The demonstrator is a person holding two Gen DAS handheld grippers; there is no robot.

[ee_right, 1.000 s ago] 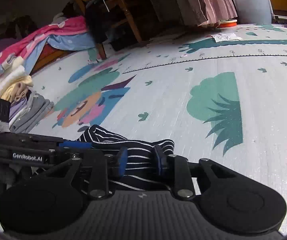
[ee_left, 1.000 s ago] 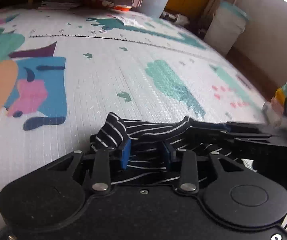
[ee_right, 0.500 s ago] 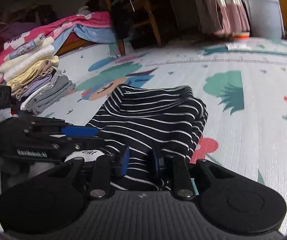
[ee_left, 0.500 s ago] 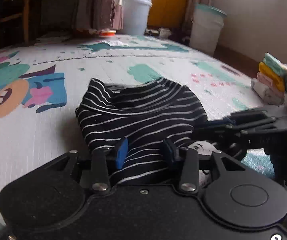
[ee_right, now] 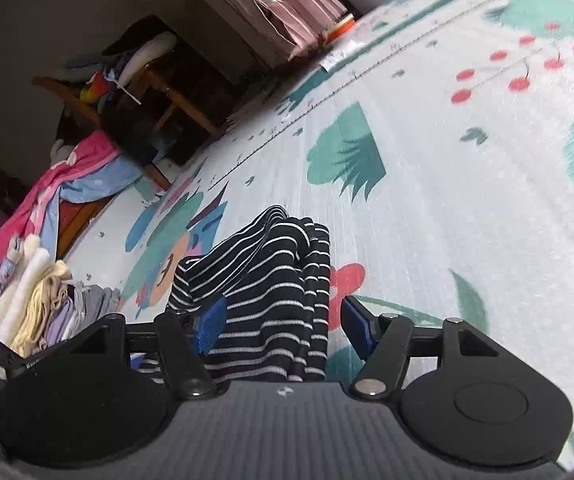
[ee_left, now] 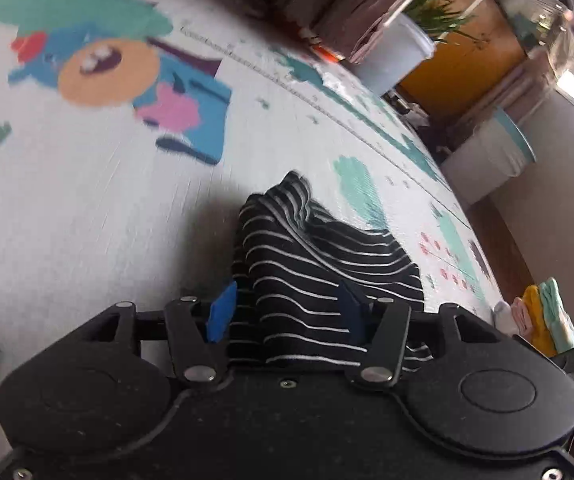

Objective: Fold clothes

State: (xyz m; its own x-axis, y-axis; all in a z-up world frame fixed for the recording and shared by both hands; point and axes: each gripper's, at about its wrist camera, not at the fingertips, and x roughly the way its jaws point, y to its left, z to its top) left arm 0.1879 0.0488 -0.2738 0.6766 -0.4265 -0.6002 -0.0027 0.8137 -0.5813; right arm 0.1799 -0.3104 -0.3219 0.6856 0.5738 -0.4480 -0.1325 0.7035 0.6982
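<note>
A black garment with thin white stripes (ee_left: 319, 264) lies bunched on the patterned play mat (ee_left: 87, 208). My left gripper (ee_left: 287, 314) is open, its blue pads (ee_left: 221, 312) standing wide on either side of the cloth's near edge. In the right wrist view the same striped garment (ee_right: 263, 288) lies folded in front of my right gripper (ee_right: 283, 324). That gripper is open too, its blue pads (ee_right: 357, 324) spread apart, the cloth lying loose between them.
A stack of folded clothes (ee_right: 35, 304) sits at the left, and a pink and blue blanket (ee_right: 47, 184) behind it. Another small folded pile (ee_left: 543, 316) lies at the mat's right edge. A white planter (ee_left: 399, 52), a white bin (ee_left: 487, 160) and a wooden chair (ee_right: 159, 92) stand beyond the mat.
Both grippers were closed on the striped garment and lifted it; now both have opened wide and tilted. The garment lies folded over on the mat.
</note>
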